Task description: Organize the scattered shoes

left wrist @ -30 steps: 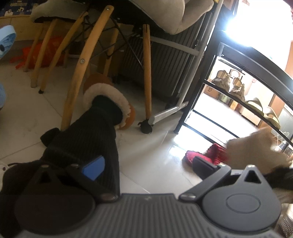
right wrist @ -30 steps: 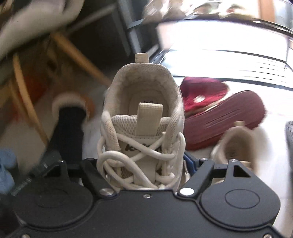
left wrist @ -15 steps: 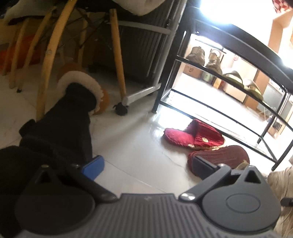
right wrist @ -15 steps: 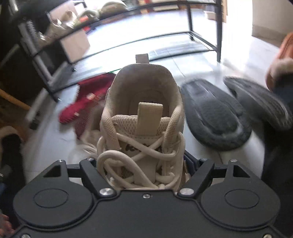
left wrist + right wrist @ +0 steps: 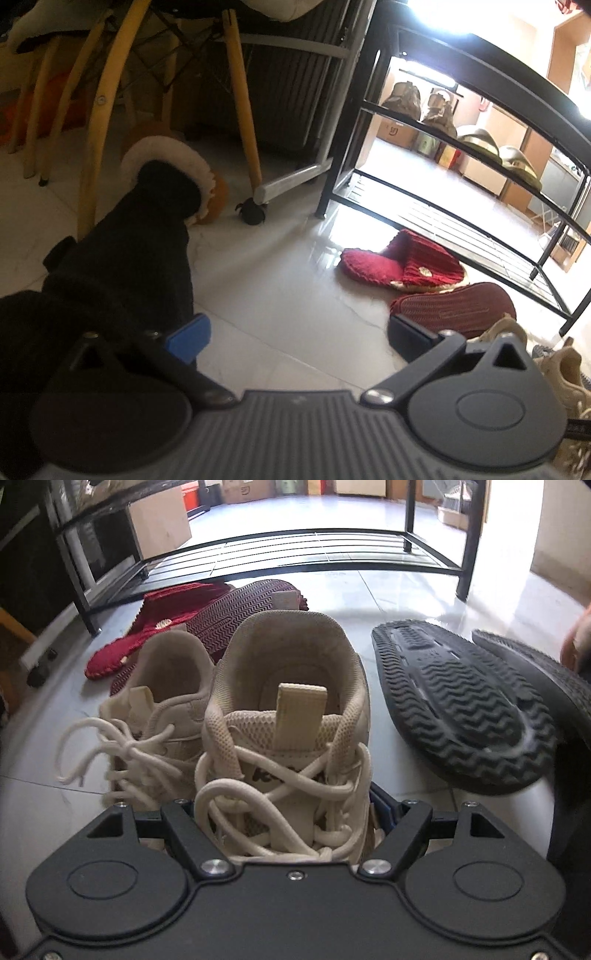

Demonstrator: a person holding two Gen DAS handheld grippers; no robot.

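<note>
My right gripper (image 5: 288, 812) is shut on a beige laced sneaker (image 5: 291, 716), heel pointing away, low beside its matching sneaker (image 5: 162, 701) on the floor. Two red slippers lie beyond them, one upright (image 5: 147, 638) and one sole-up (image 5: 236, 609). Two dark shoes lie sole-up on the right (image 5: 461, 709). My left gripper (image 5: 295, 336) is open and empty above the tiled floor; the red slippers (image 5: 402, 262) and a beige sneaker (image 5: 565, 369) show to its right. A black boot with a white fleece cuff (image 5: 147, 229) lies to its left.
A black metal shoe rack (image 5: 461, 155) stands behind the slippers, with shoes on its upper shelf. Wooden chair legs (image 5: 240, 107) and a wheeled white frame (image 5: 288, 181) stand at the back left. A cardboard box (image 5: 159, 520) sits behind the rack.
My right gripper swung right and lowered the beige sneaker beside its mate. The left wrist view turned right, bringing the rack and red slippers into fuller view.
</note>
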